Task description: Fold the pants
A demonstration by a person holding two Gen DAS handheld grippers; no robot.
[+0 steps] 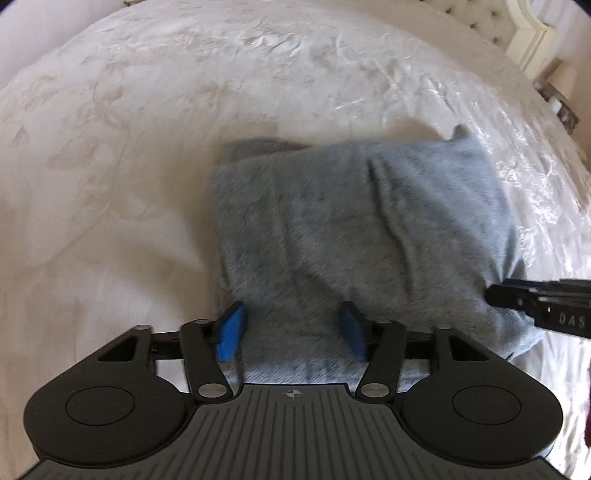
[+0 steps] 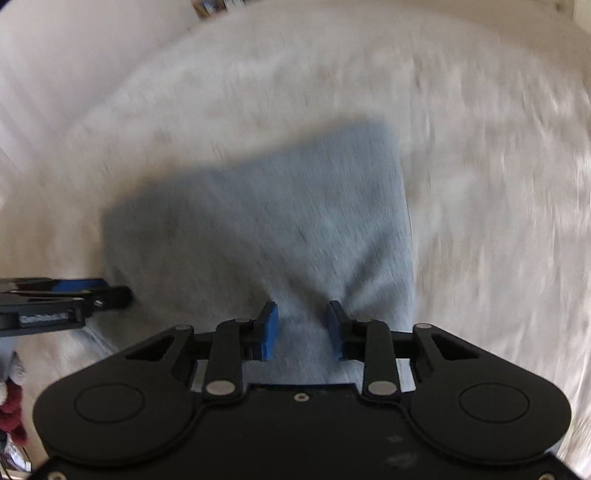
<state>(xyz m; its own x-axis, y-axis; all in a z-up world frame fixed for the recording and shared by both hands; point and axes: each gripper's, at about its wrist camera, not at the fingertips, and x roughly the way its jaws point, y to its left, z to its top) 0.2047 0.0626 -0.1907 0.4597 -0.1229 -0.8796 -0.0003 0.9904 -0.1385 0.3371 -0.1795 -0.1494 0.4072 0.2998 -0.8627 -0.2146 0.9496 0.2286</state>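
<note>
The grey-blue pants (image 1: 362, 236) lie folded into a thick rectangle on the white bed cover (image 1: 147, 147). My left gripper (image 1: 291, 328) is open, its blue pads spread over the near edge of the pants. My right gripper (image 2: 301, 328) is open too, with the cloth's near edge between its pads; the cloth puckers there. The pants also show in the right wrist view (image 2: 258, 221), blurred by motion. The right gripper enters the left wrist view (image 1: 539, 302) at the pants' right corner. The left gripper shows in the right wrist view (image 2: 66, 299) at the left edge.
The bed cover (image 2: 480, 184) spreads wide on all sides of the pants. A cream tufted headboard (image 1: 491, 22) and a bedside table with a lamp (image 1: 561, 85) stand at the far right. A dark red object (image 2: 11, 410) lies at the lower left.
</note>
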